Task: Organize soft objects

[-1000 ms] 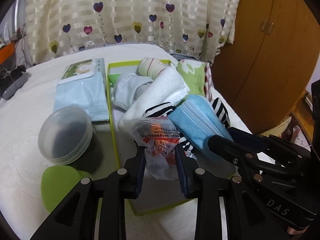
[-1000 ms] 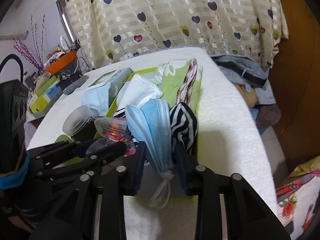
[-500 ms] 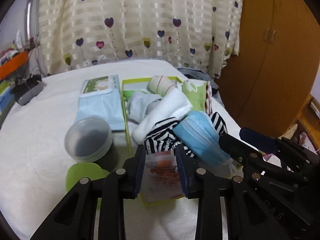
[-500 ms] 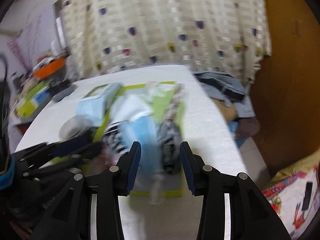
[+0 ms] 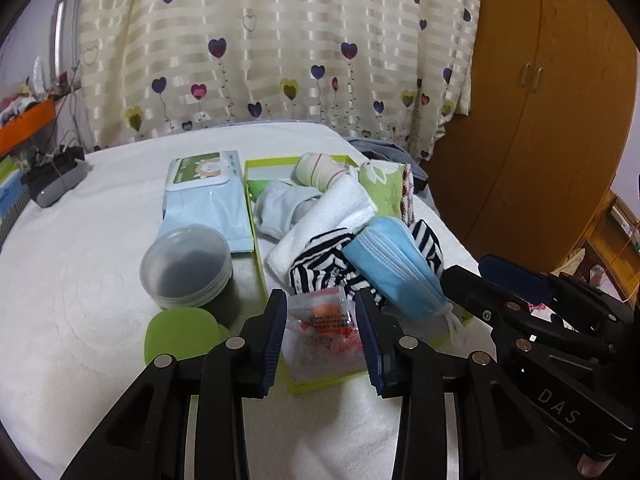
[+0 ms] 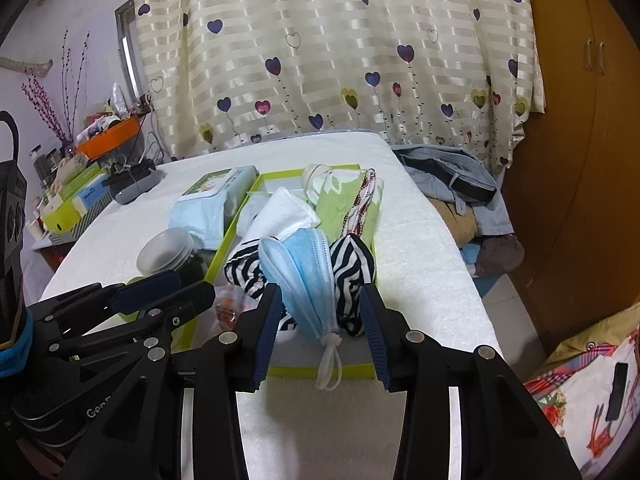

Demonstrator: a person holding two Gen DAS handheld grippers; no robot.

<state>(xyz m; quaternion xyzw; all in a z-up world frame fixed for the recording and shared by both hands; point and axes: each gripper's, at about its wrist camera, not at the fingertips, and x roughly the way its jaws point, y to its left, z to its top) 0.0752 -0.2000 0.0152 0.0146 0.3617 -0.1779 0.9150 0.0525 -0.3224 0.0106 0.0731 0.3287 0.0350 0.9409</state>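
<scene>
- Left gripper (image 5: 321, 334): jaws apart, just opened wider; plastic packet (image 5: 326, 326) seen between them, unpressed, lying in the tray's near end.
- Right gripper (image 6: 323, 330): jaws apart, just opened wider; blue mask (image 6: 304, 276) framed ahead, long axis running away, released since 1 second ago.
- Green tray (image 5: 320, 384): striped cloth (image 5: 320, 264) and white towel (image 5: 320, 220) piled behind.

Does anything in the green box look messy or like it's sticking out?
Yes. The blue face mask lies slanted on top of the striped cloth, and its white ear loops dangle over the front rim of the green box. The soft things are heaped, not lined up.
</scene>
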